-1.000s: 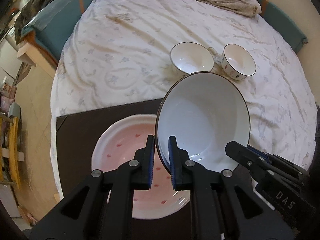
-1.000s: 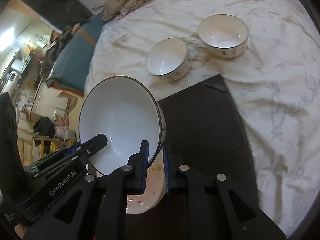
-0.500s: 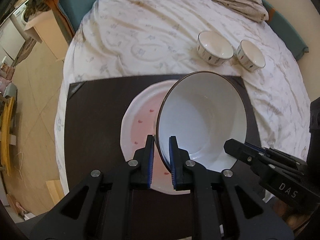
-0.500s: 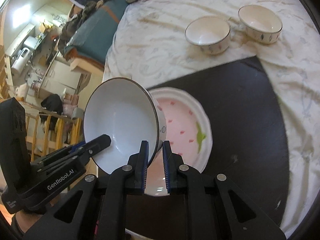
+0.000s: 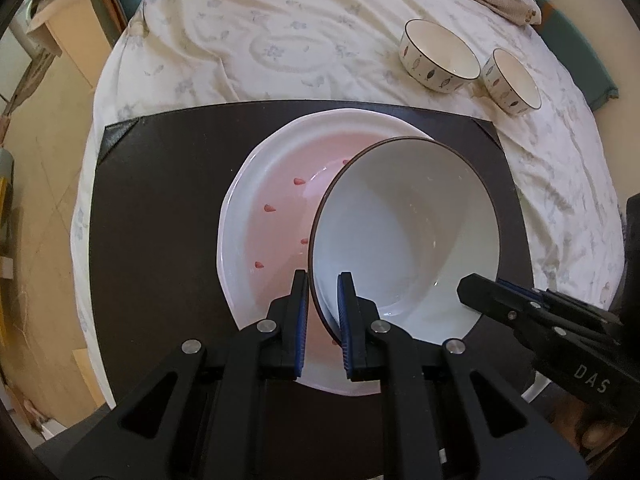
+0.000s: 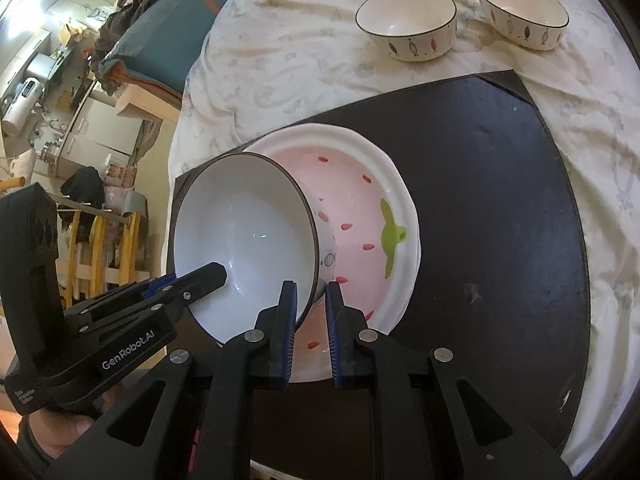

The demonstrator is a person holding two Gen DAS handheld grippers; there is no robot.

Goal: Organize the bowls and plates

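Observation:
A large white bowl (image 5: pixel 404 232) with a dark rim hangs tilted over a pink strawberry-patterned plate (image 5: pixel 272 216). My left gripper (image 5: pixel 323 280) is shut on the bowl's near rim, and my right gripper (image 6: pixel 311 290) is shut on the opposite rim of the same bowl (image 6: pixel 244 240). The plate (image 6: pixel 360 216) lies on a dark mat (image 6: pixel 500 184) and is partly hidden by the bowl. Each gripper shows in the other's view: the right gripper (image 5: pixel 476 286) and the left gripper (image 6: pixel 212 274).
Two small fish-patterned bowls (image 5: pixel 438 54) (image 5: pixel 512 82) stand side by side on the white bedsheet (image 5: pixel 280 40) beyond the mat (image 5: pixel 160 200). The bed's left edge drops to the floor (image 5: pixel 36 184). A hand (image 6: pixel 56 436) holds the left gripper's handle.
Both grippers have carried the bowl down and over the pink plate. The mat and plate now fill more of both views, and the small bowls sit farther off.

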